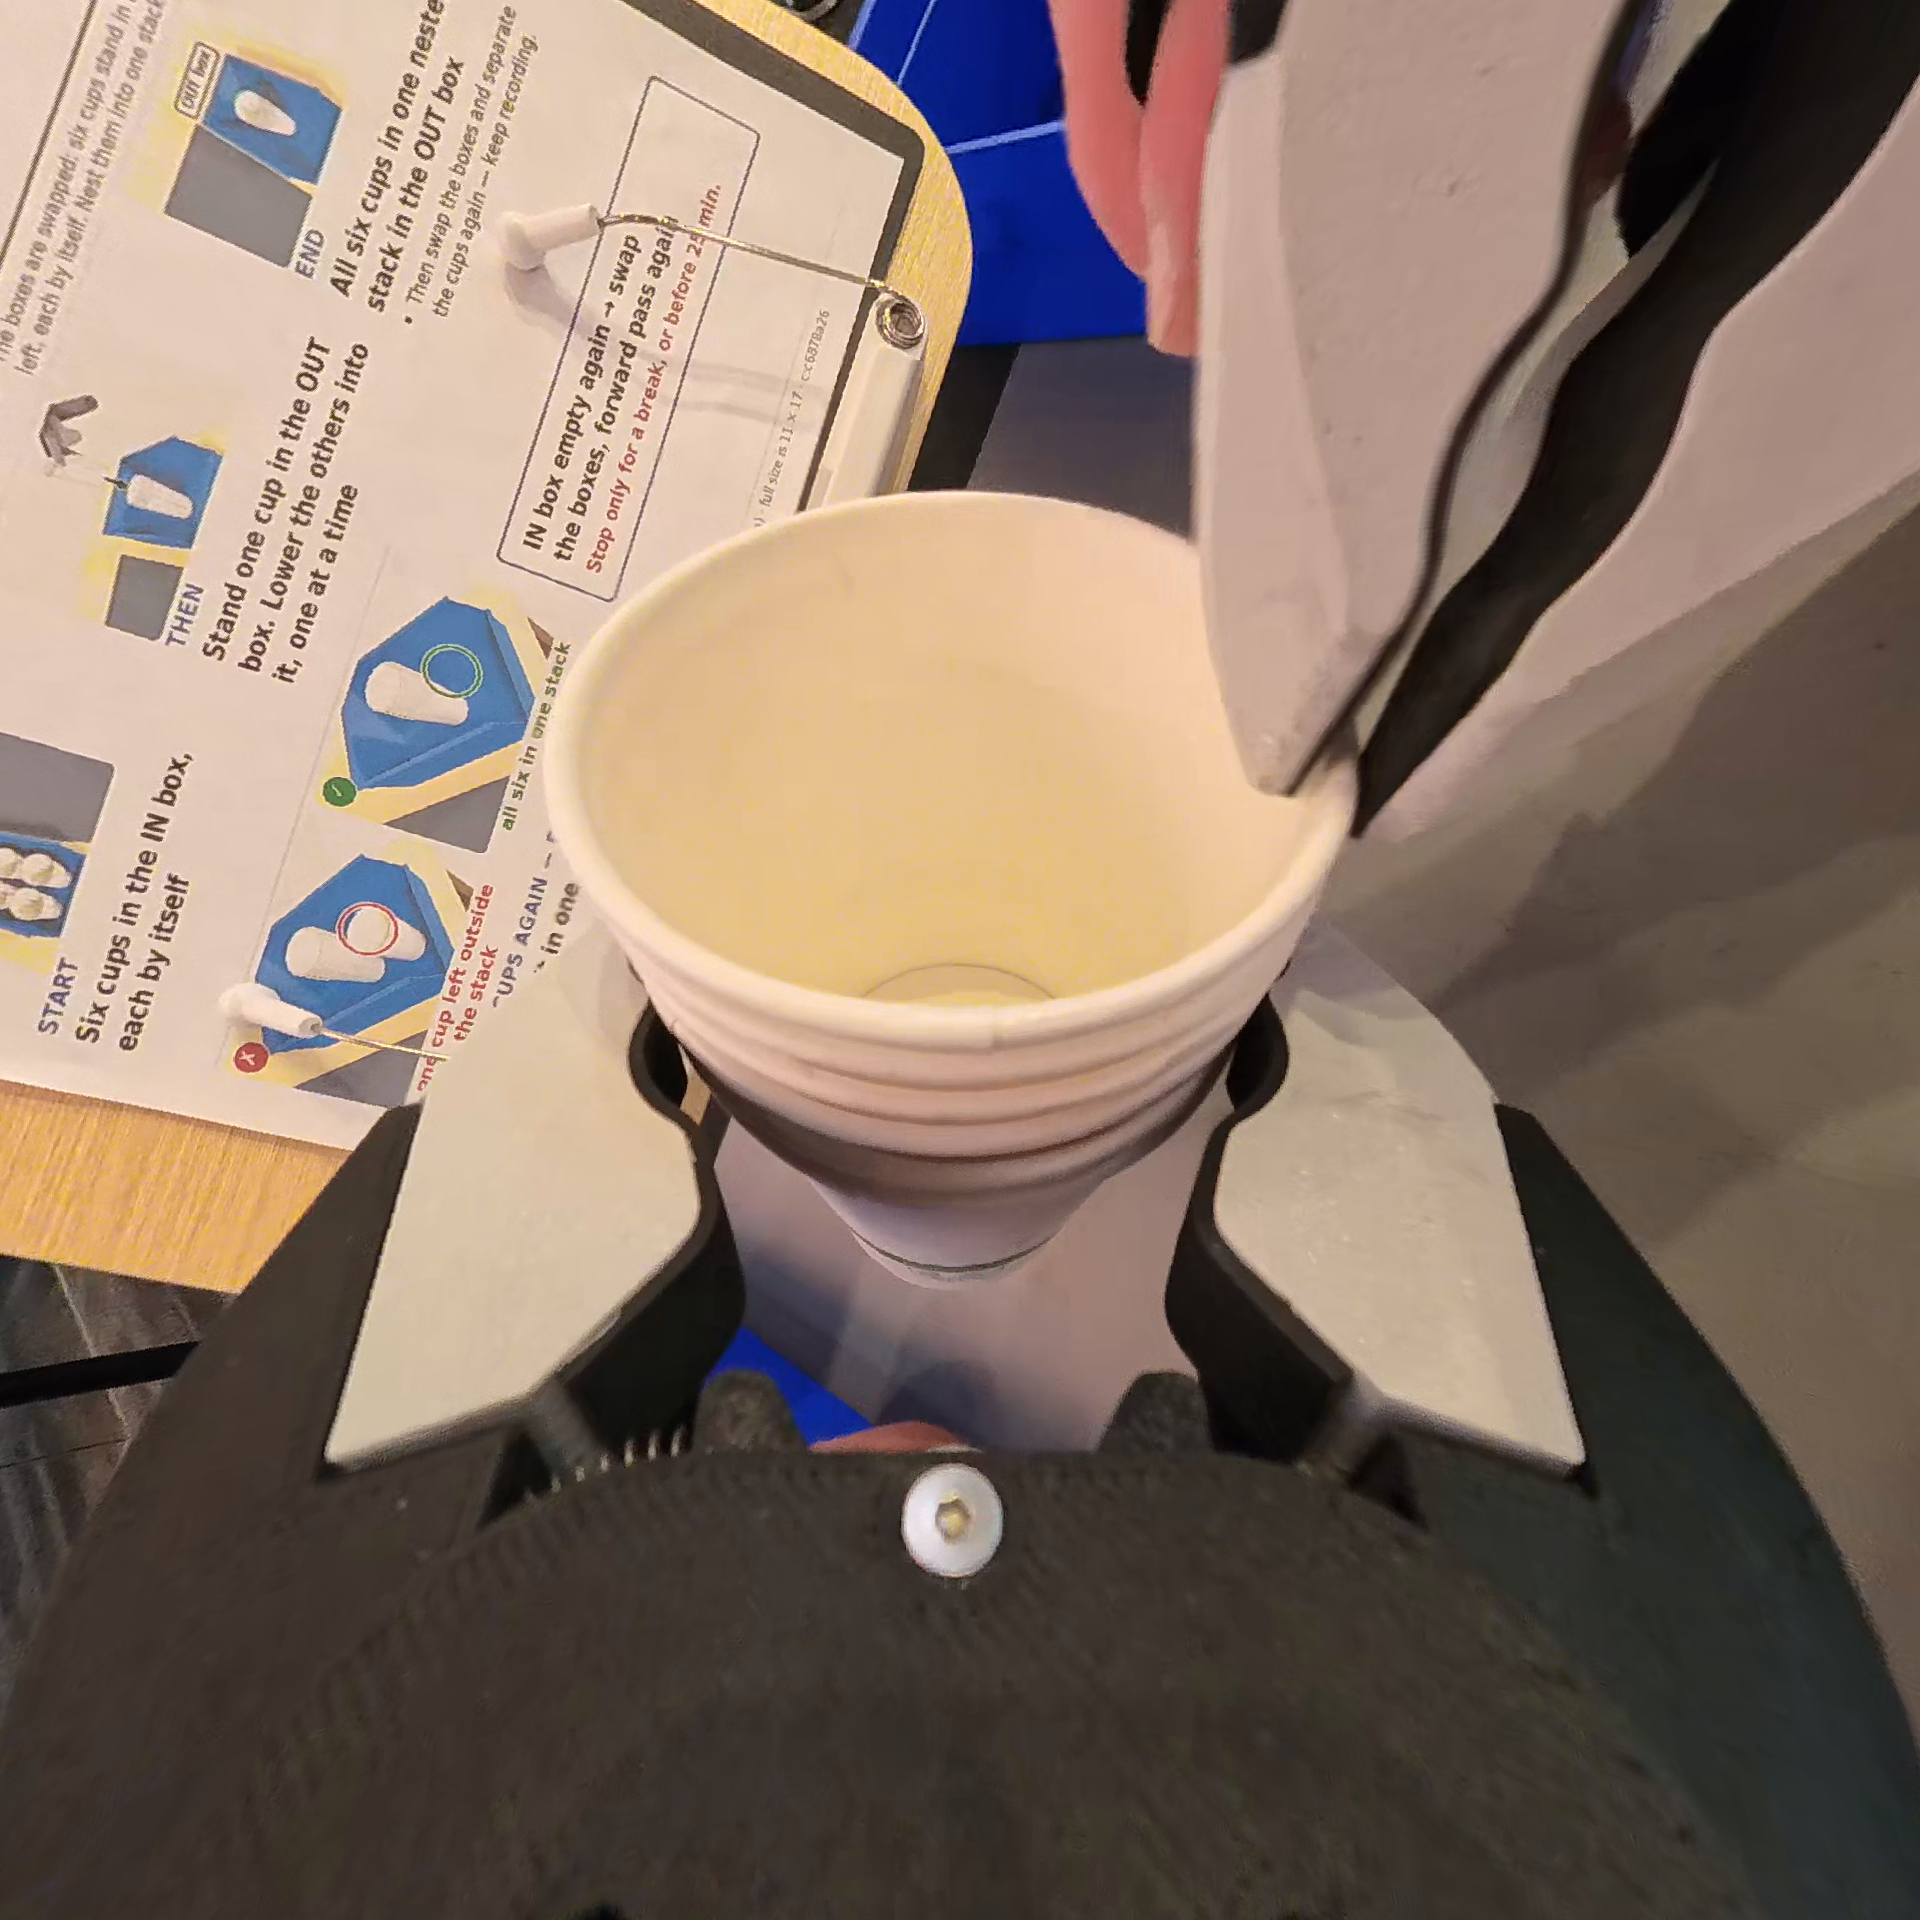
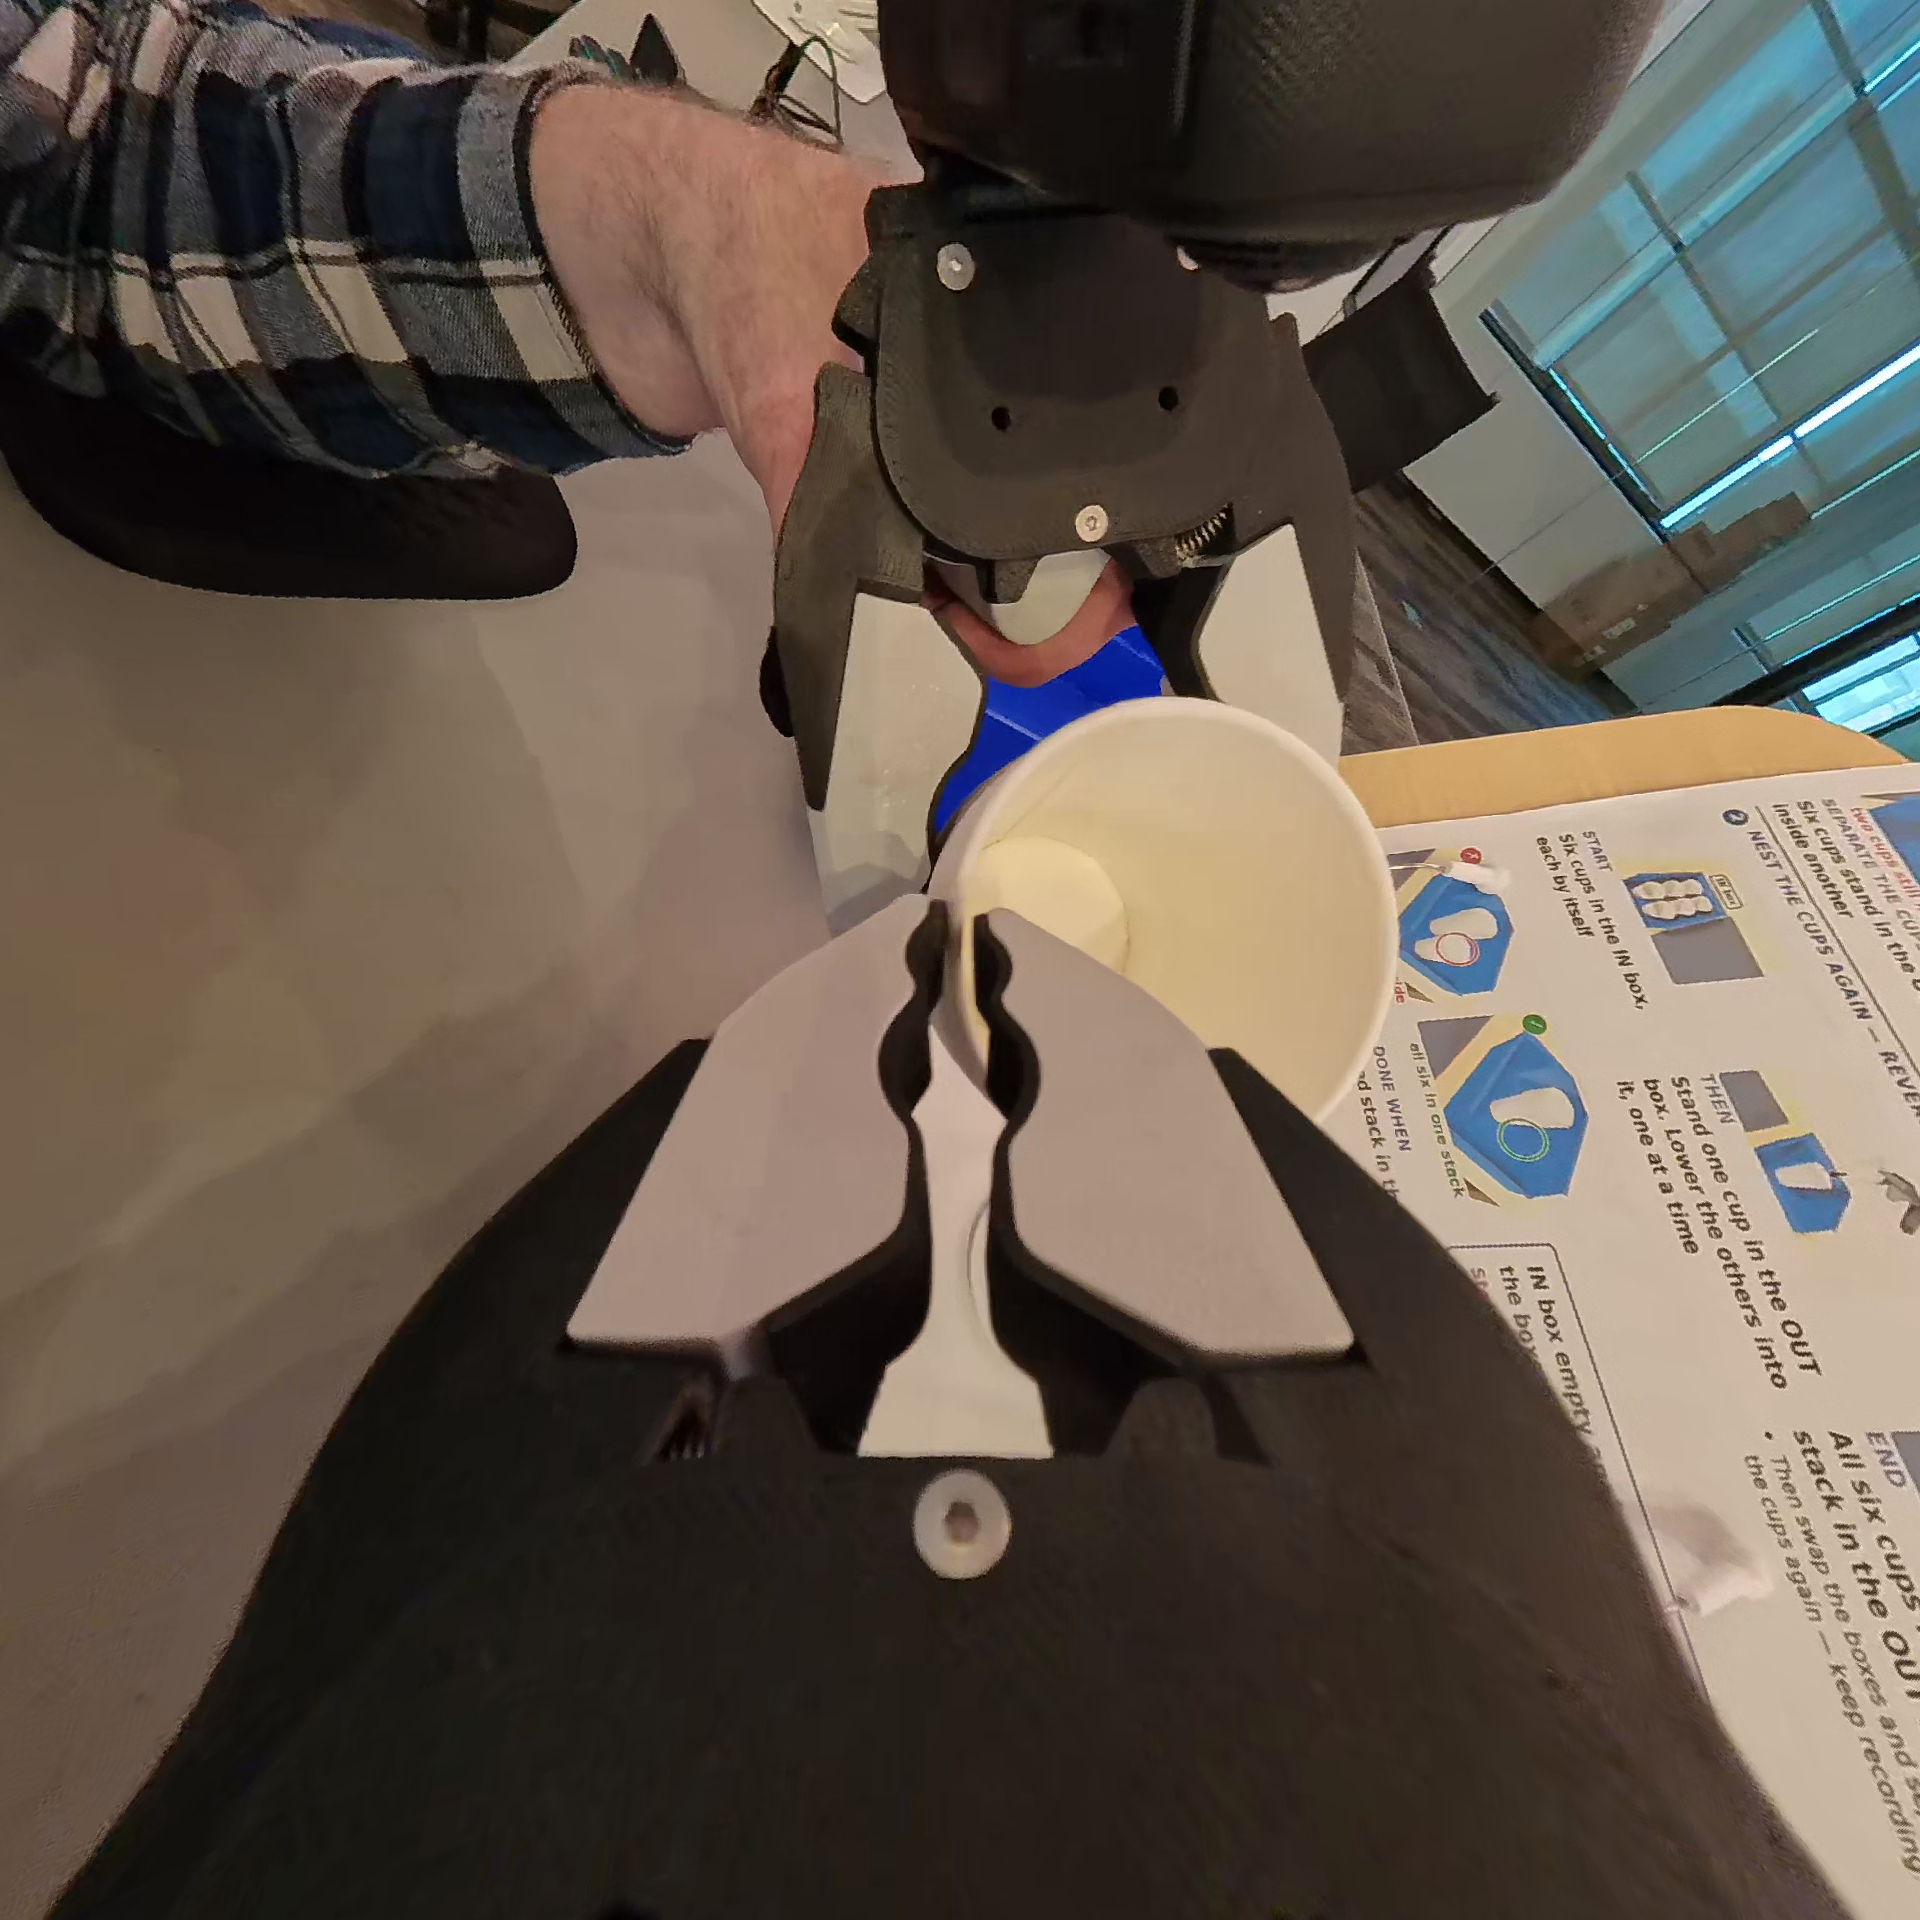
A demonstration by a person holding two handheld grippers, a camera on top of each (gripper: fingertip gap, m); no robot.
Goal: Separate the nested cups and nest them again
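The right gripper [image 2: 961, 920] pinches the top cup's [image 1: 935, 790] rim, likely to pull it out, while the left gripper [image 1: 956, 1081] hugs the stack of white cups [image 1: 935, 1101] steady above the grey worktop [image 1: 1662, 935]

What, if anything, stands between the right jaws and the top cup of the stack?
Nothing visible. The right gripper is already shut on the top cup's wall at the rim, one finger inside, one outside. The stack sits between the left gripper's wide jaws. Above the cup's mouth nothing shows.
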